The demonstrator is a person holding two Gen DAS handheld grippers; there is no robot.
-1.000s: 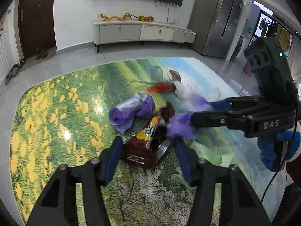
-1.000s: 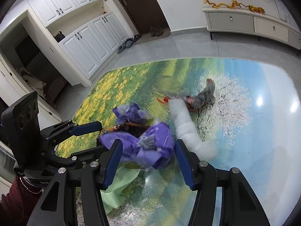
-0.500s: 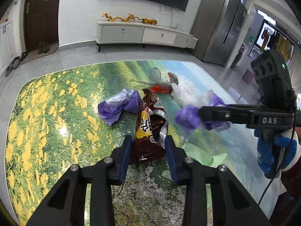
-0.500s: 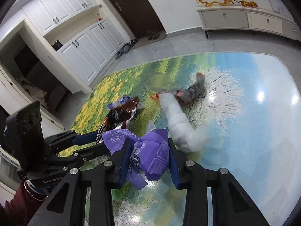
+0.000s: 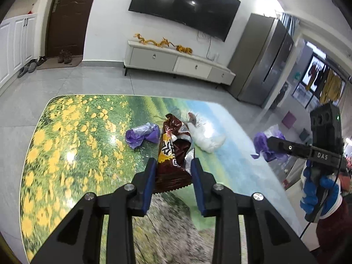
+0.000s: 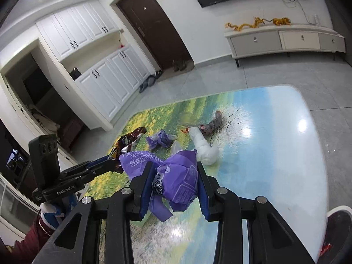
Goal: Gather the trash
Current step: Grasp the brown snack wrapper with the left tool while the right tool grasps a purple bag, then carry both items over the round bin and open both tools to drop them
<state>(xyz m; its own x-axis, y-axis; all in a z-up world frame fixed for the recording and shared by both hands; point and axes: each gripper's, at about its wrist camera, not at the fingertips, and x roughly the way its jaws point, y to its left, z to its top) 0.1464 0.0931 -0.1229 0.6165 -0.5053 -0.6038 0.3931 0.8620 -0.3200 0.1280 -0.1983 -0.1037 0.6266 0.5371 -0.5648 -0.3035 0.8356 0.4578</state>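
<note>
Both clamped: left hand-held gripper (image 5: 172,171) pinches brown wrapper (image 5: 172,154), right hand-held gripper (image 6: 173,182) purple wrapper (image 6: 178,178)

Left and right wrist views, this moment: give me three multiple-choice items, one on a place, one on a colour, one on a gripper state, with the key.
1. Where is the white crumpled bag?
A. on the table
B. in the left gripper
C. on the TV cabinet

2. What colour is the wrapper in the right gripper?
A. green
B. purple
C. white

3. What is the left gripper's state?
A. open and empty
B. shut on the brown snack bag
C. shut on a bottle

Key: 1 A, the bag lies on the printed tabletop beside the grey scrap. 2 B, the purple tissue wrapper sits between the fingers. 3 B, both blue pads press the snack bag's sides.
</note>
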